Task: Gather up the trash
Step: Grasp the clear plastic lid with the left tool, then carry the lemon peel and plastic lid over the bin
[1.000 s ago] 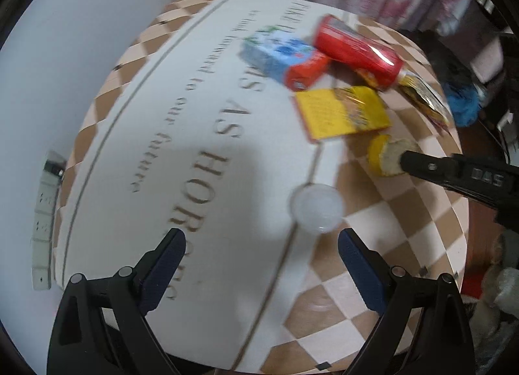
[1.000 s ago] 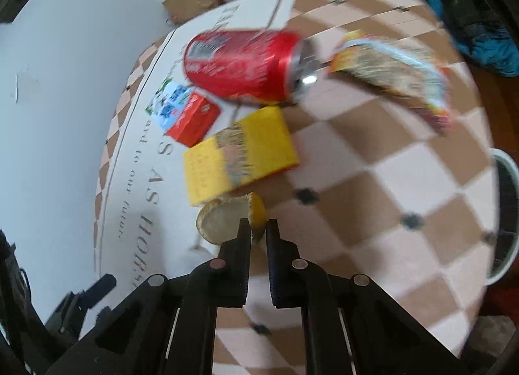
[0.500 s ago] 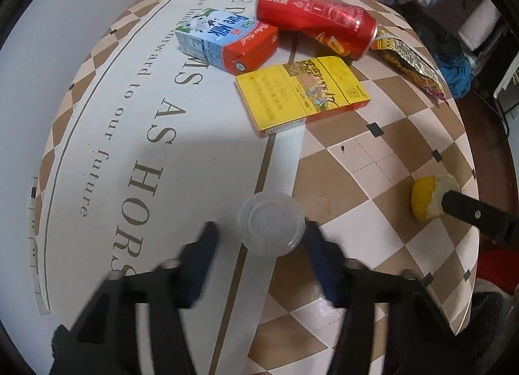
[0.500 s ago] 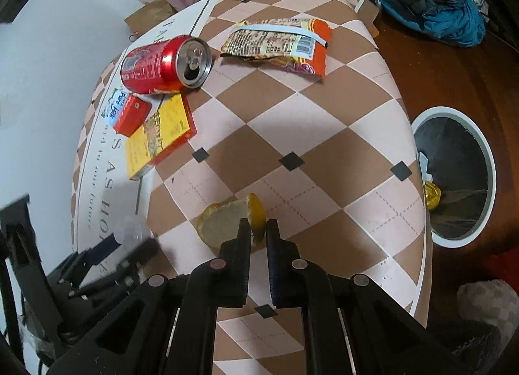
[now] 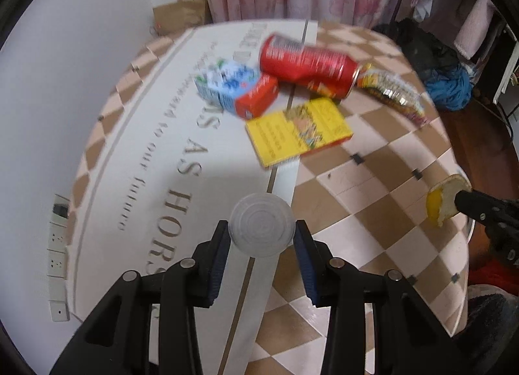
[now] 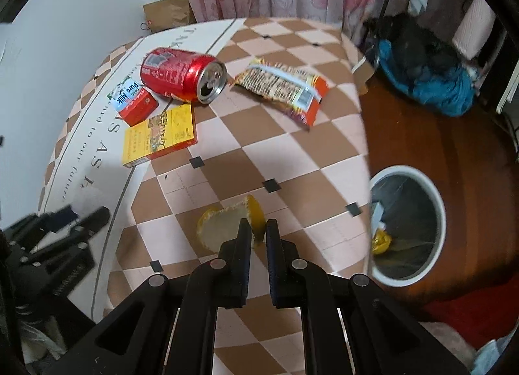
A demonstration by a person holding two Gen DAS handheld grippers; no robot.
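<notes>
Our left claw (image 5: pixel 262 240) is closing on a clear plastic cup (image 5: pixel 261 224) between its pads; our right claw (image 6: pixel 258 231) clamps a lemon peel (image 6: pixel 223 224) above the desk (image 6: pixel 292 161).

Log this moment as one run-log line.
left tongs: closing on cup | right tongs: shut on peel | bin: beside table
</notes>
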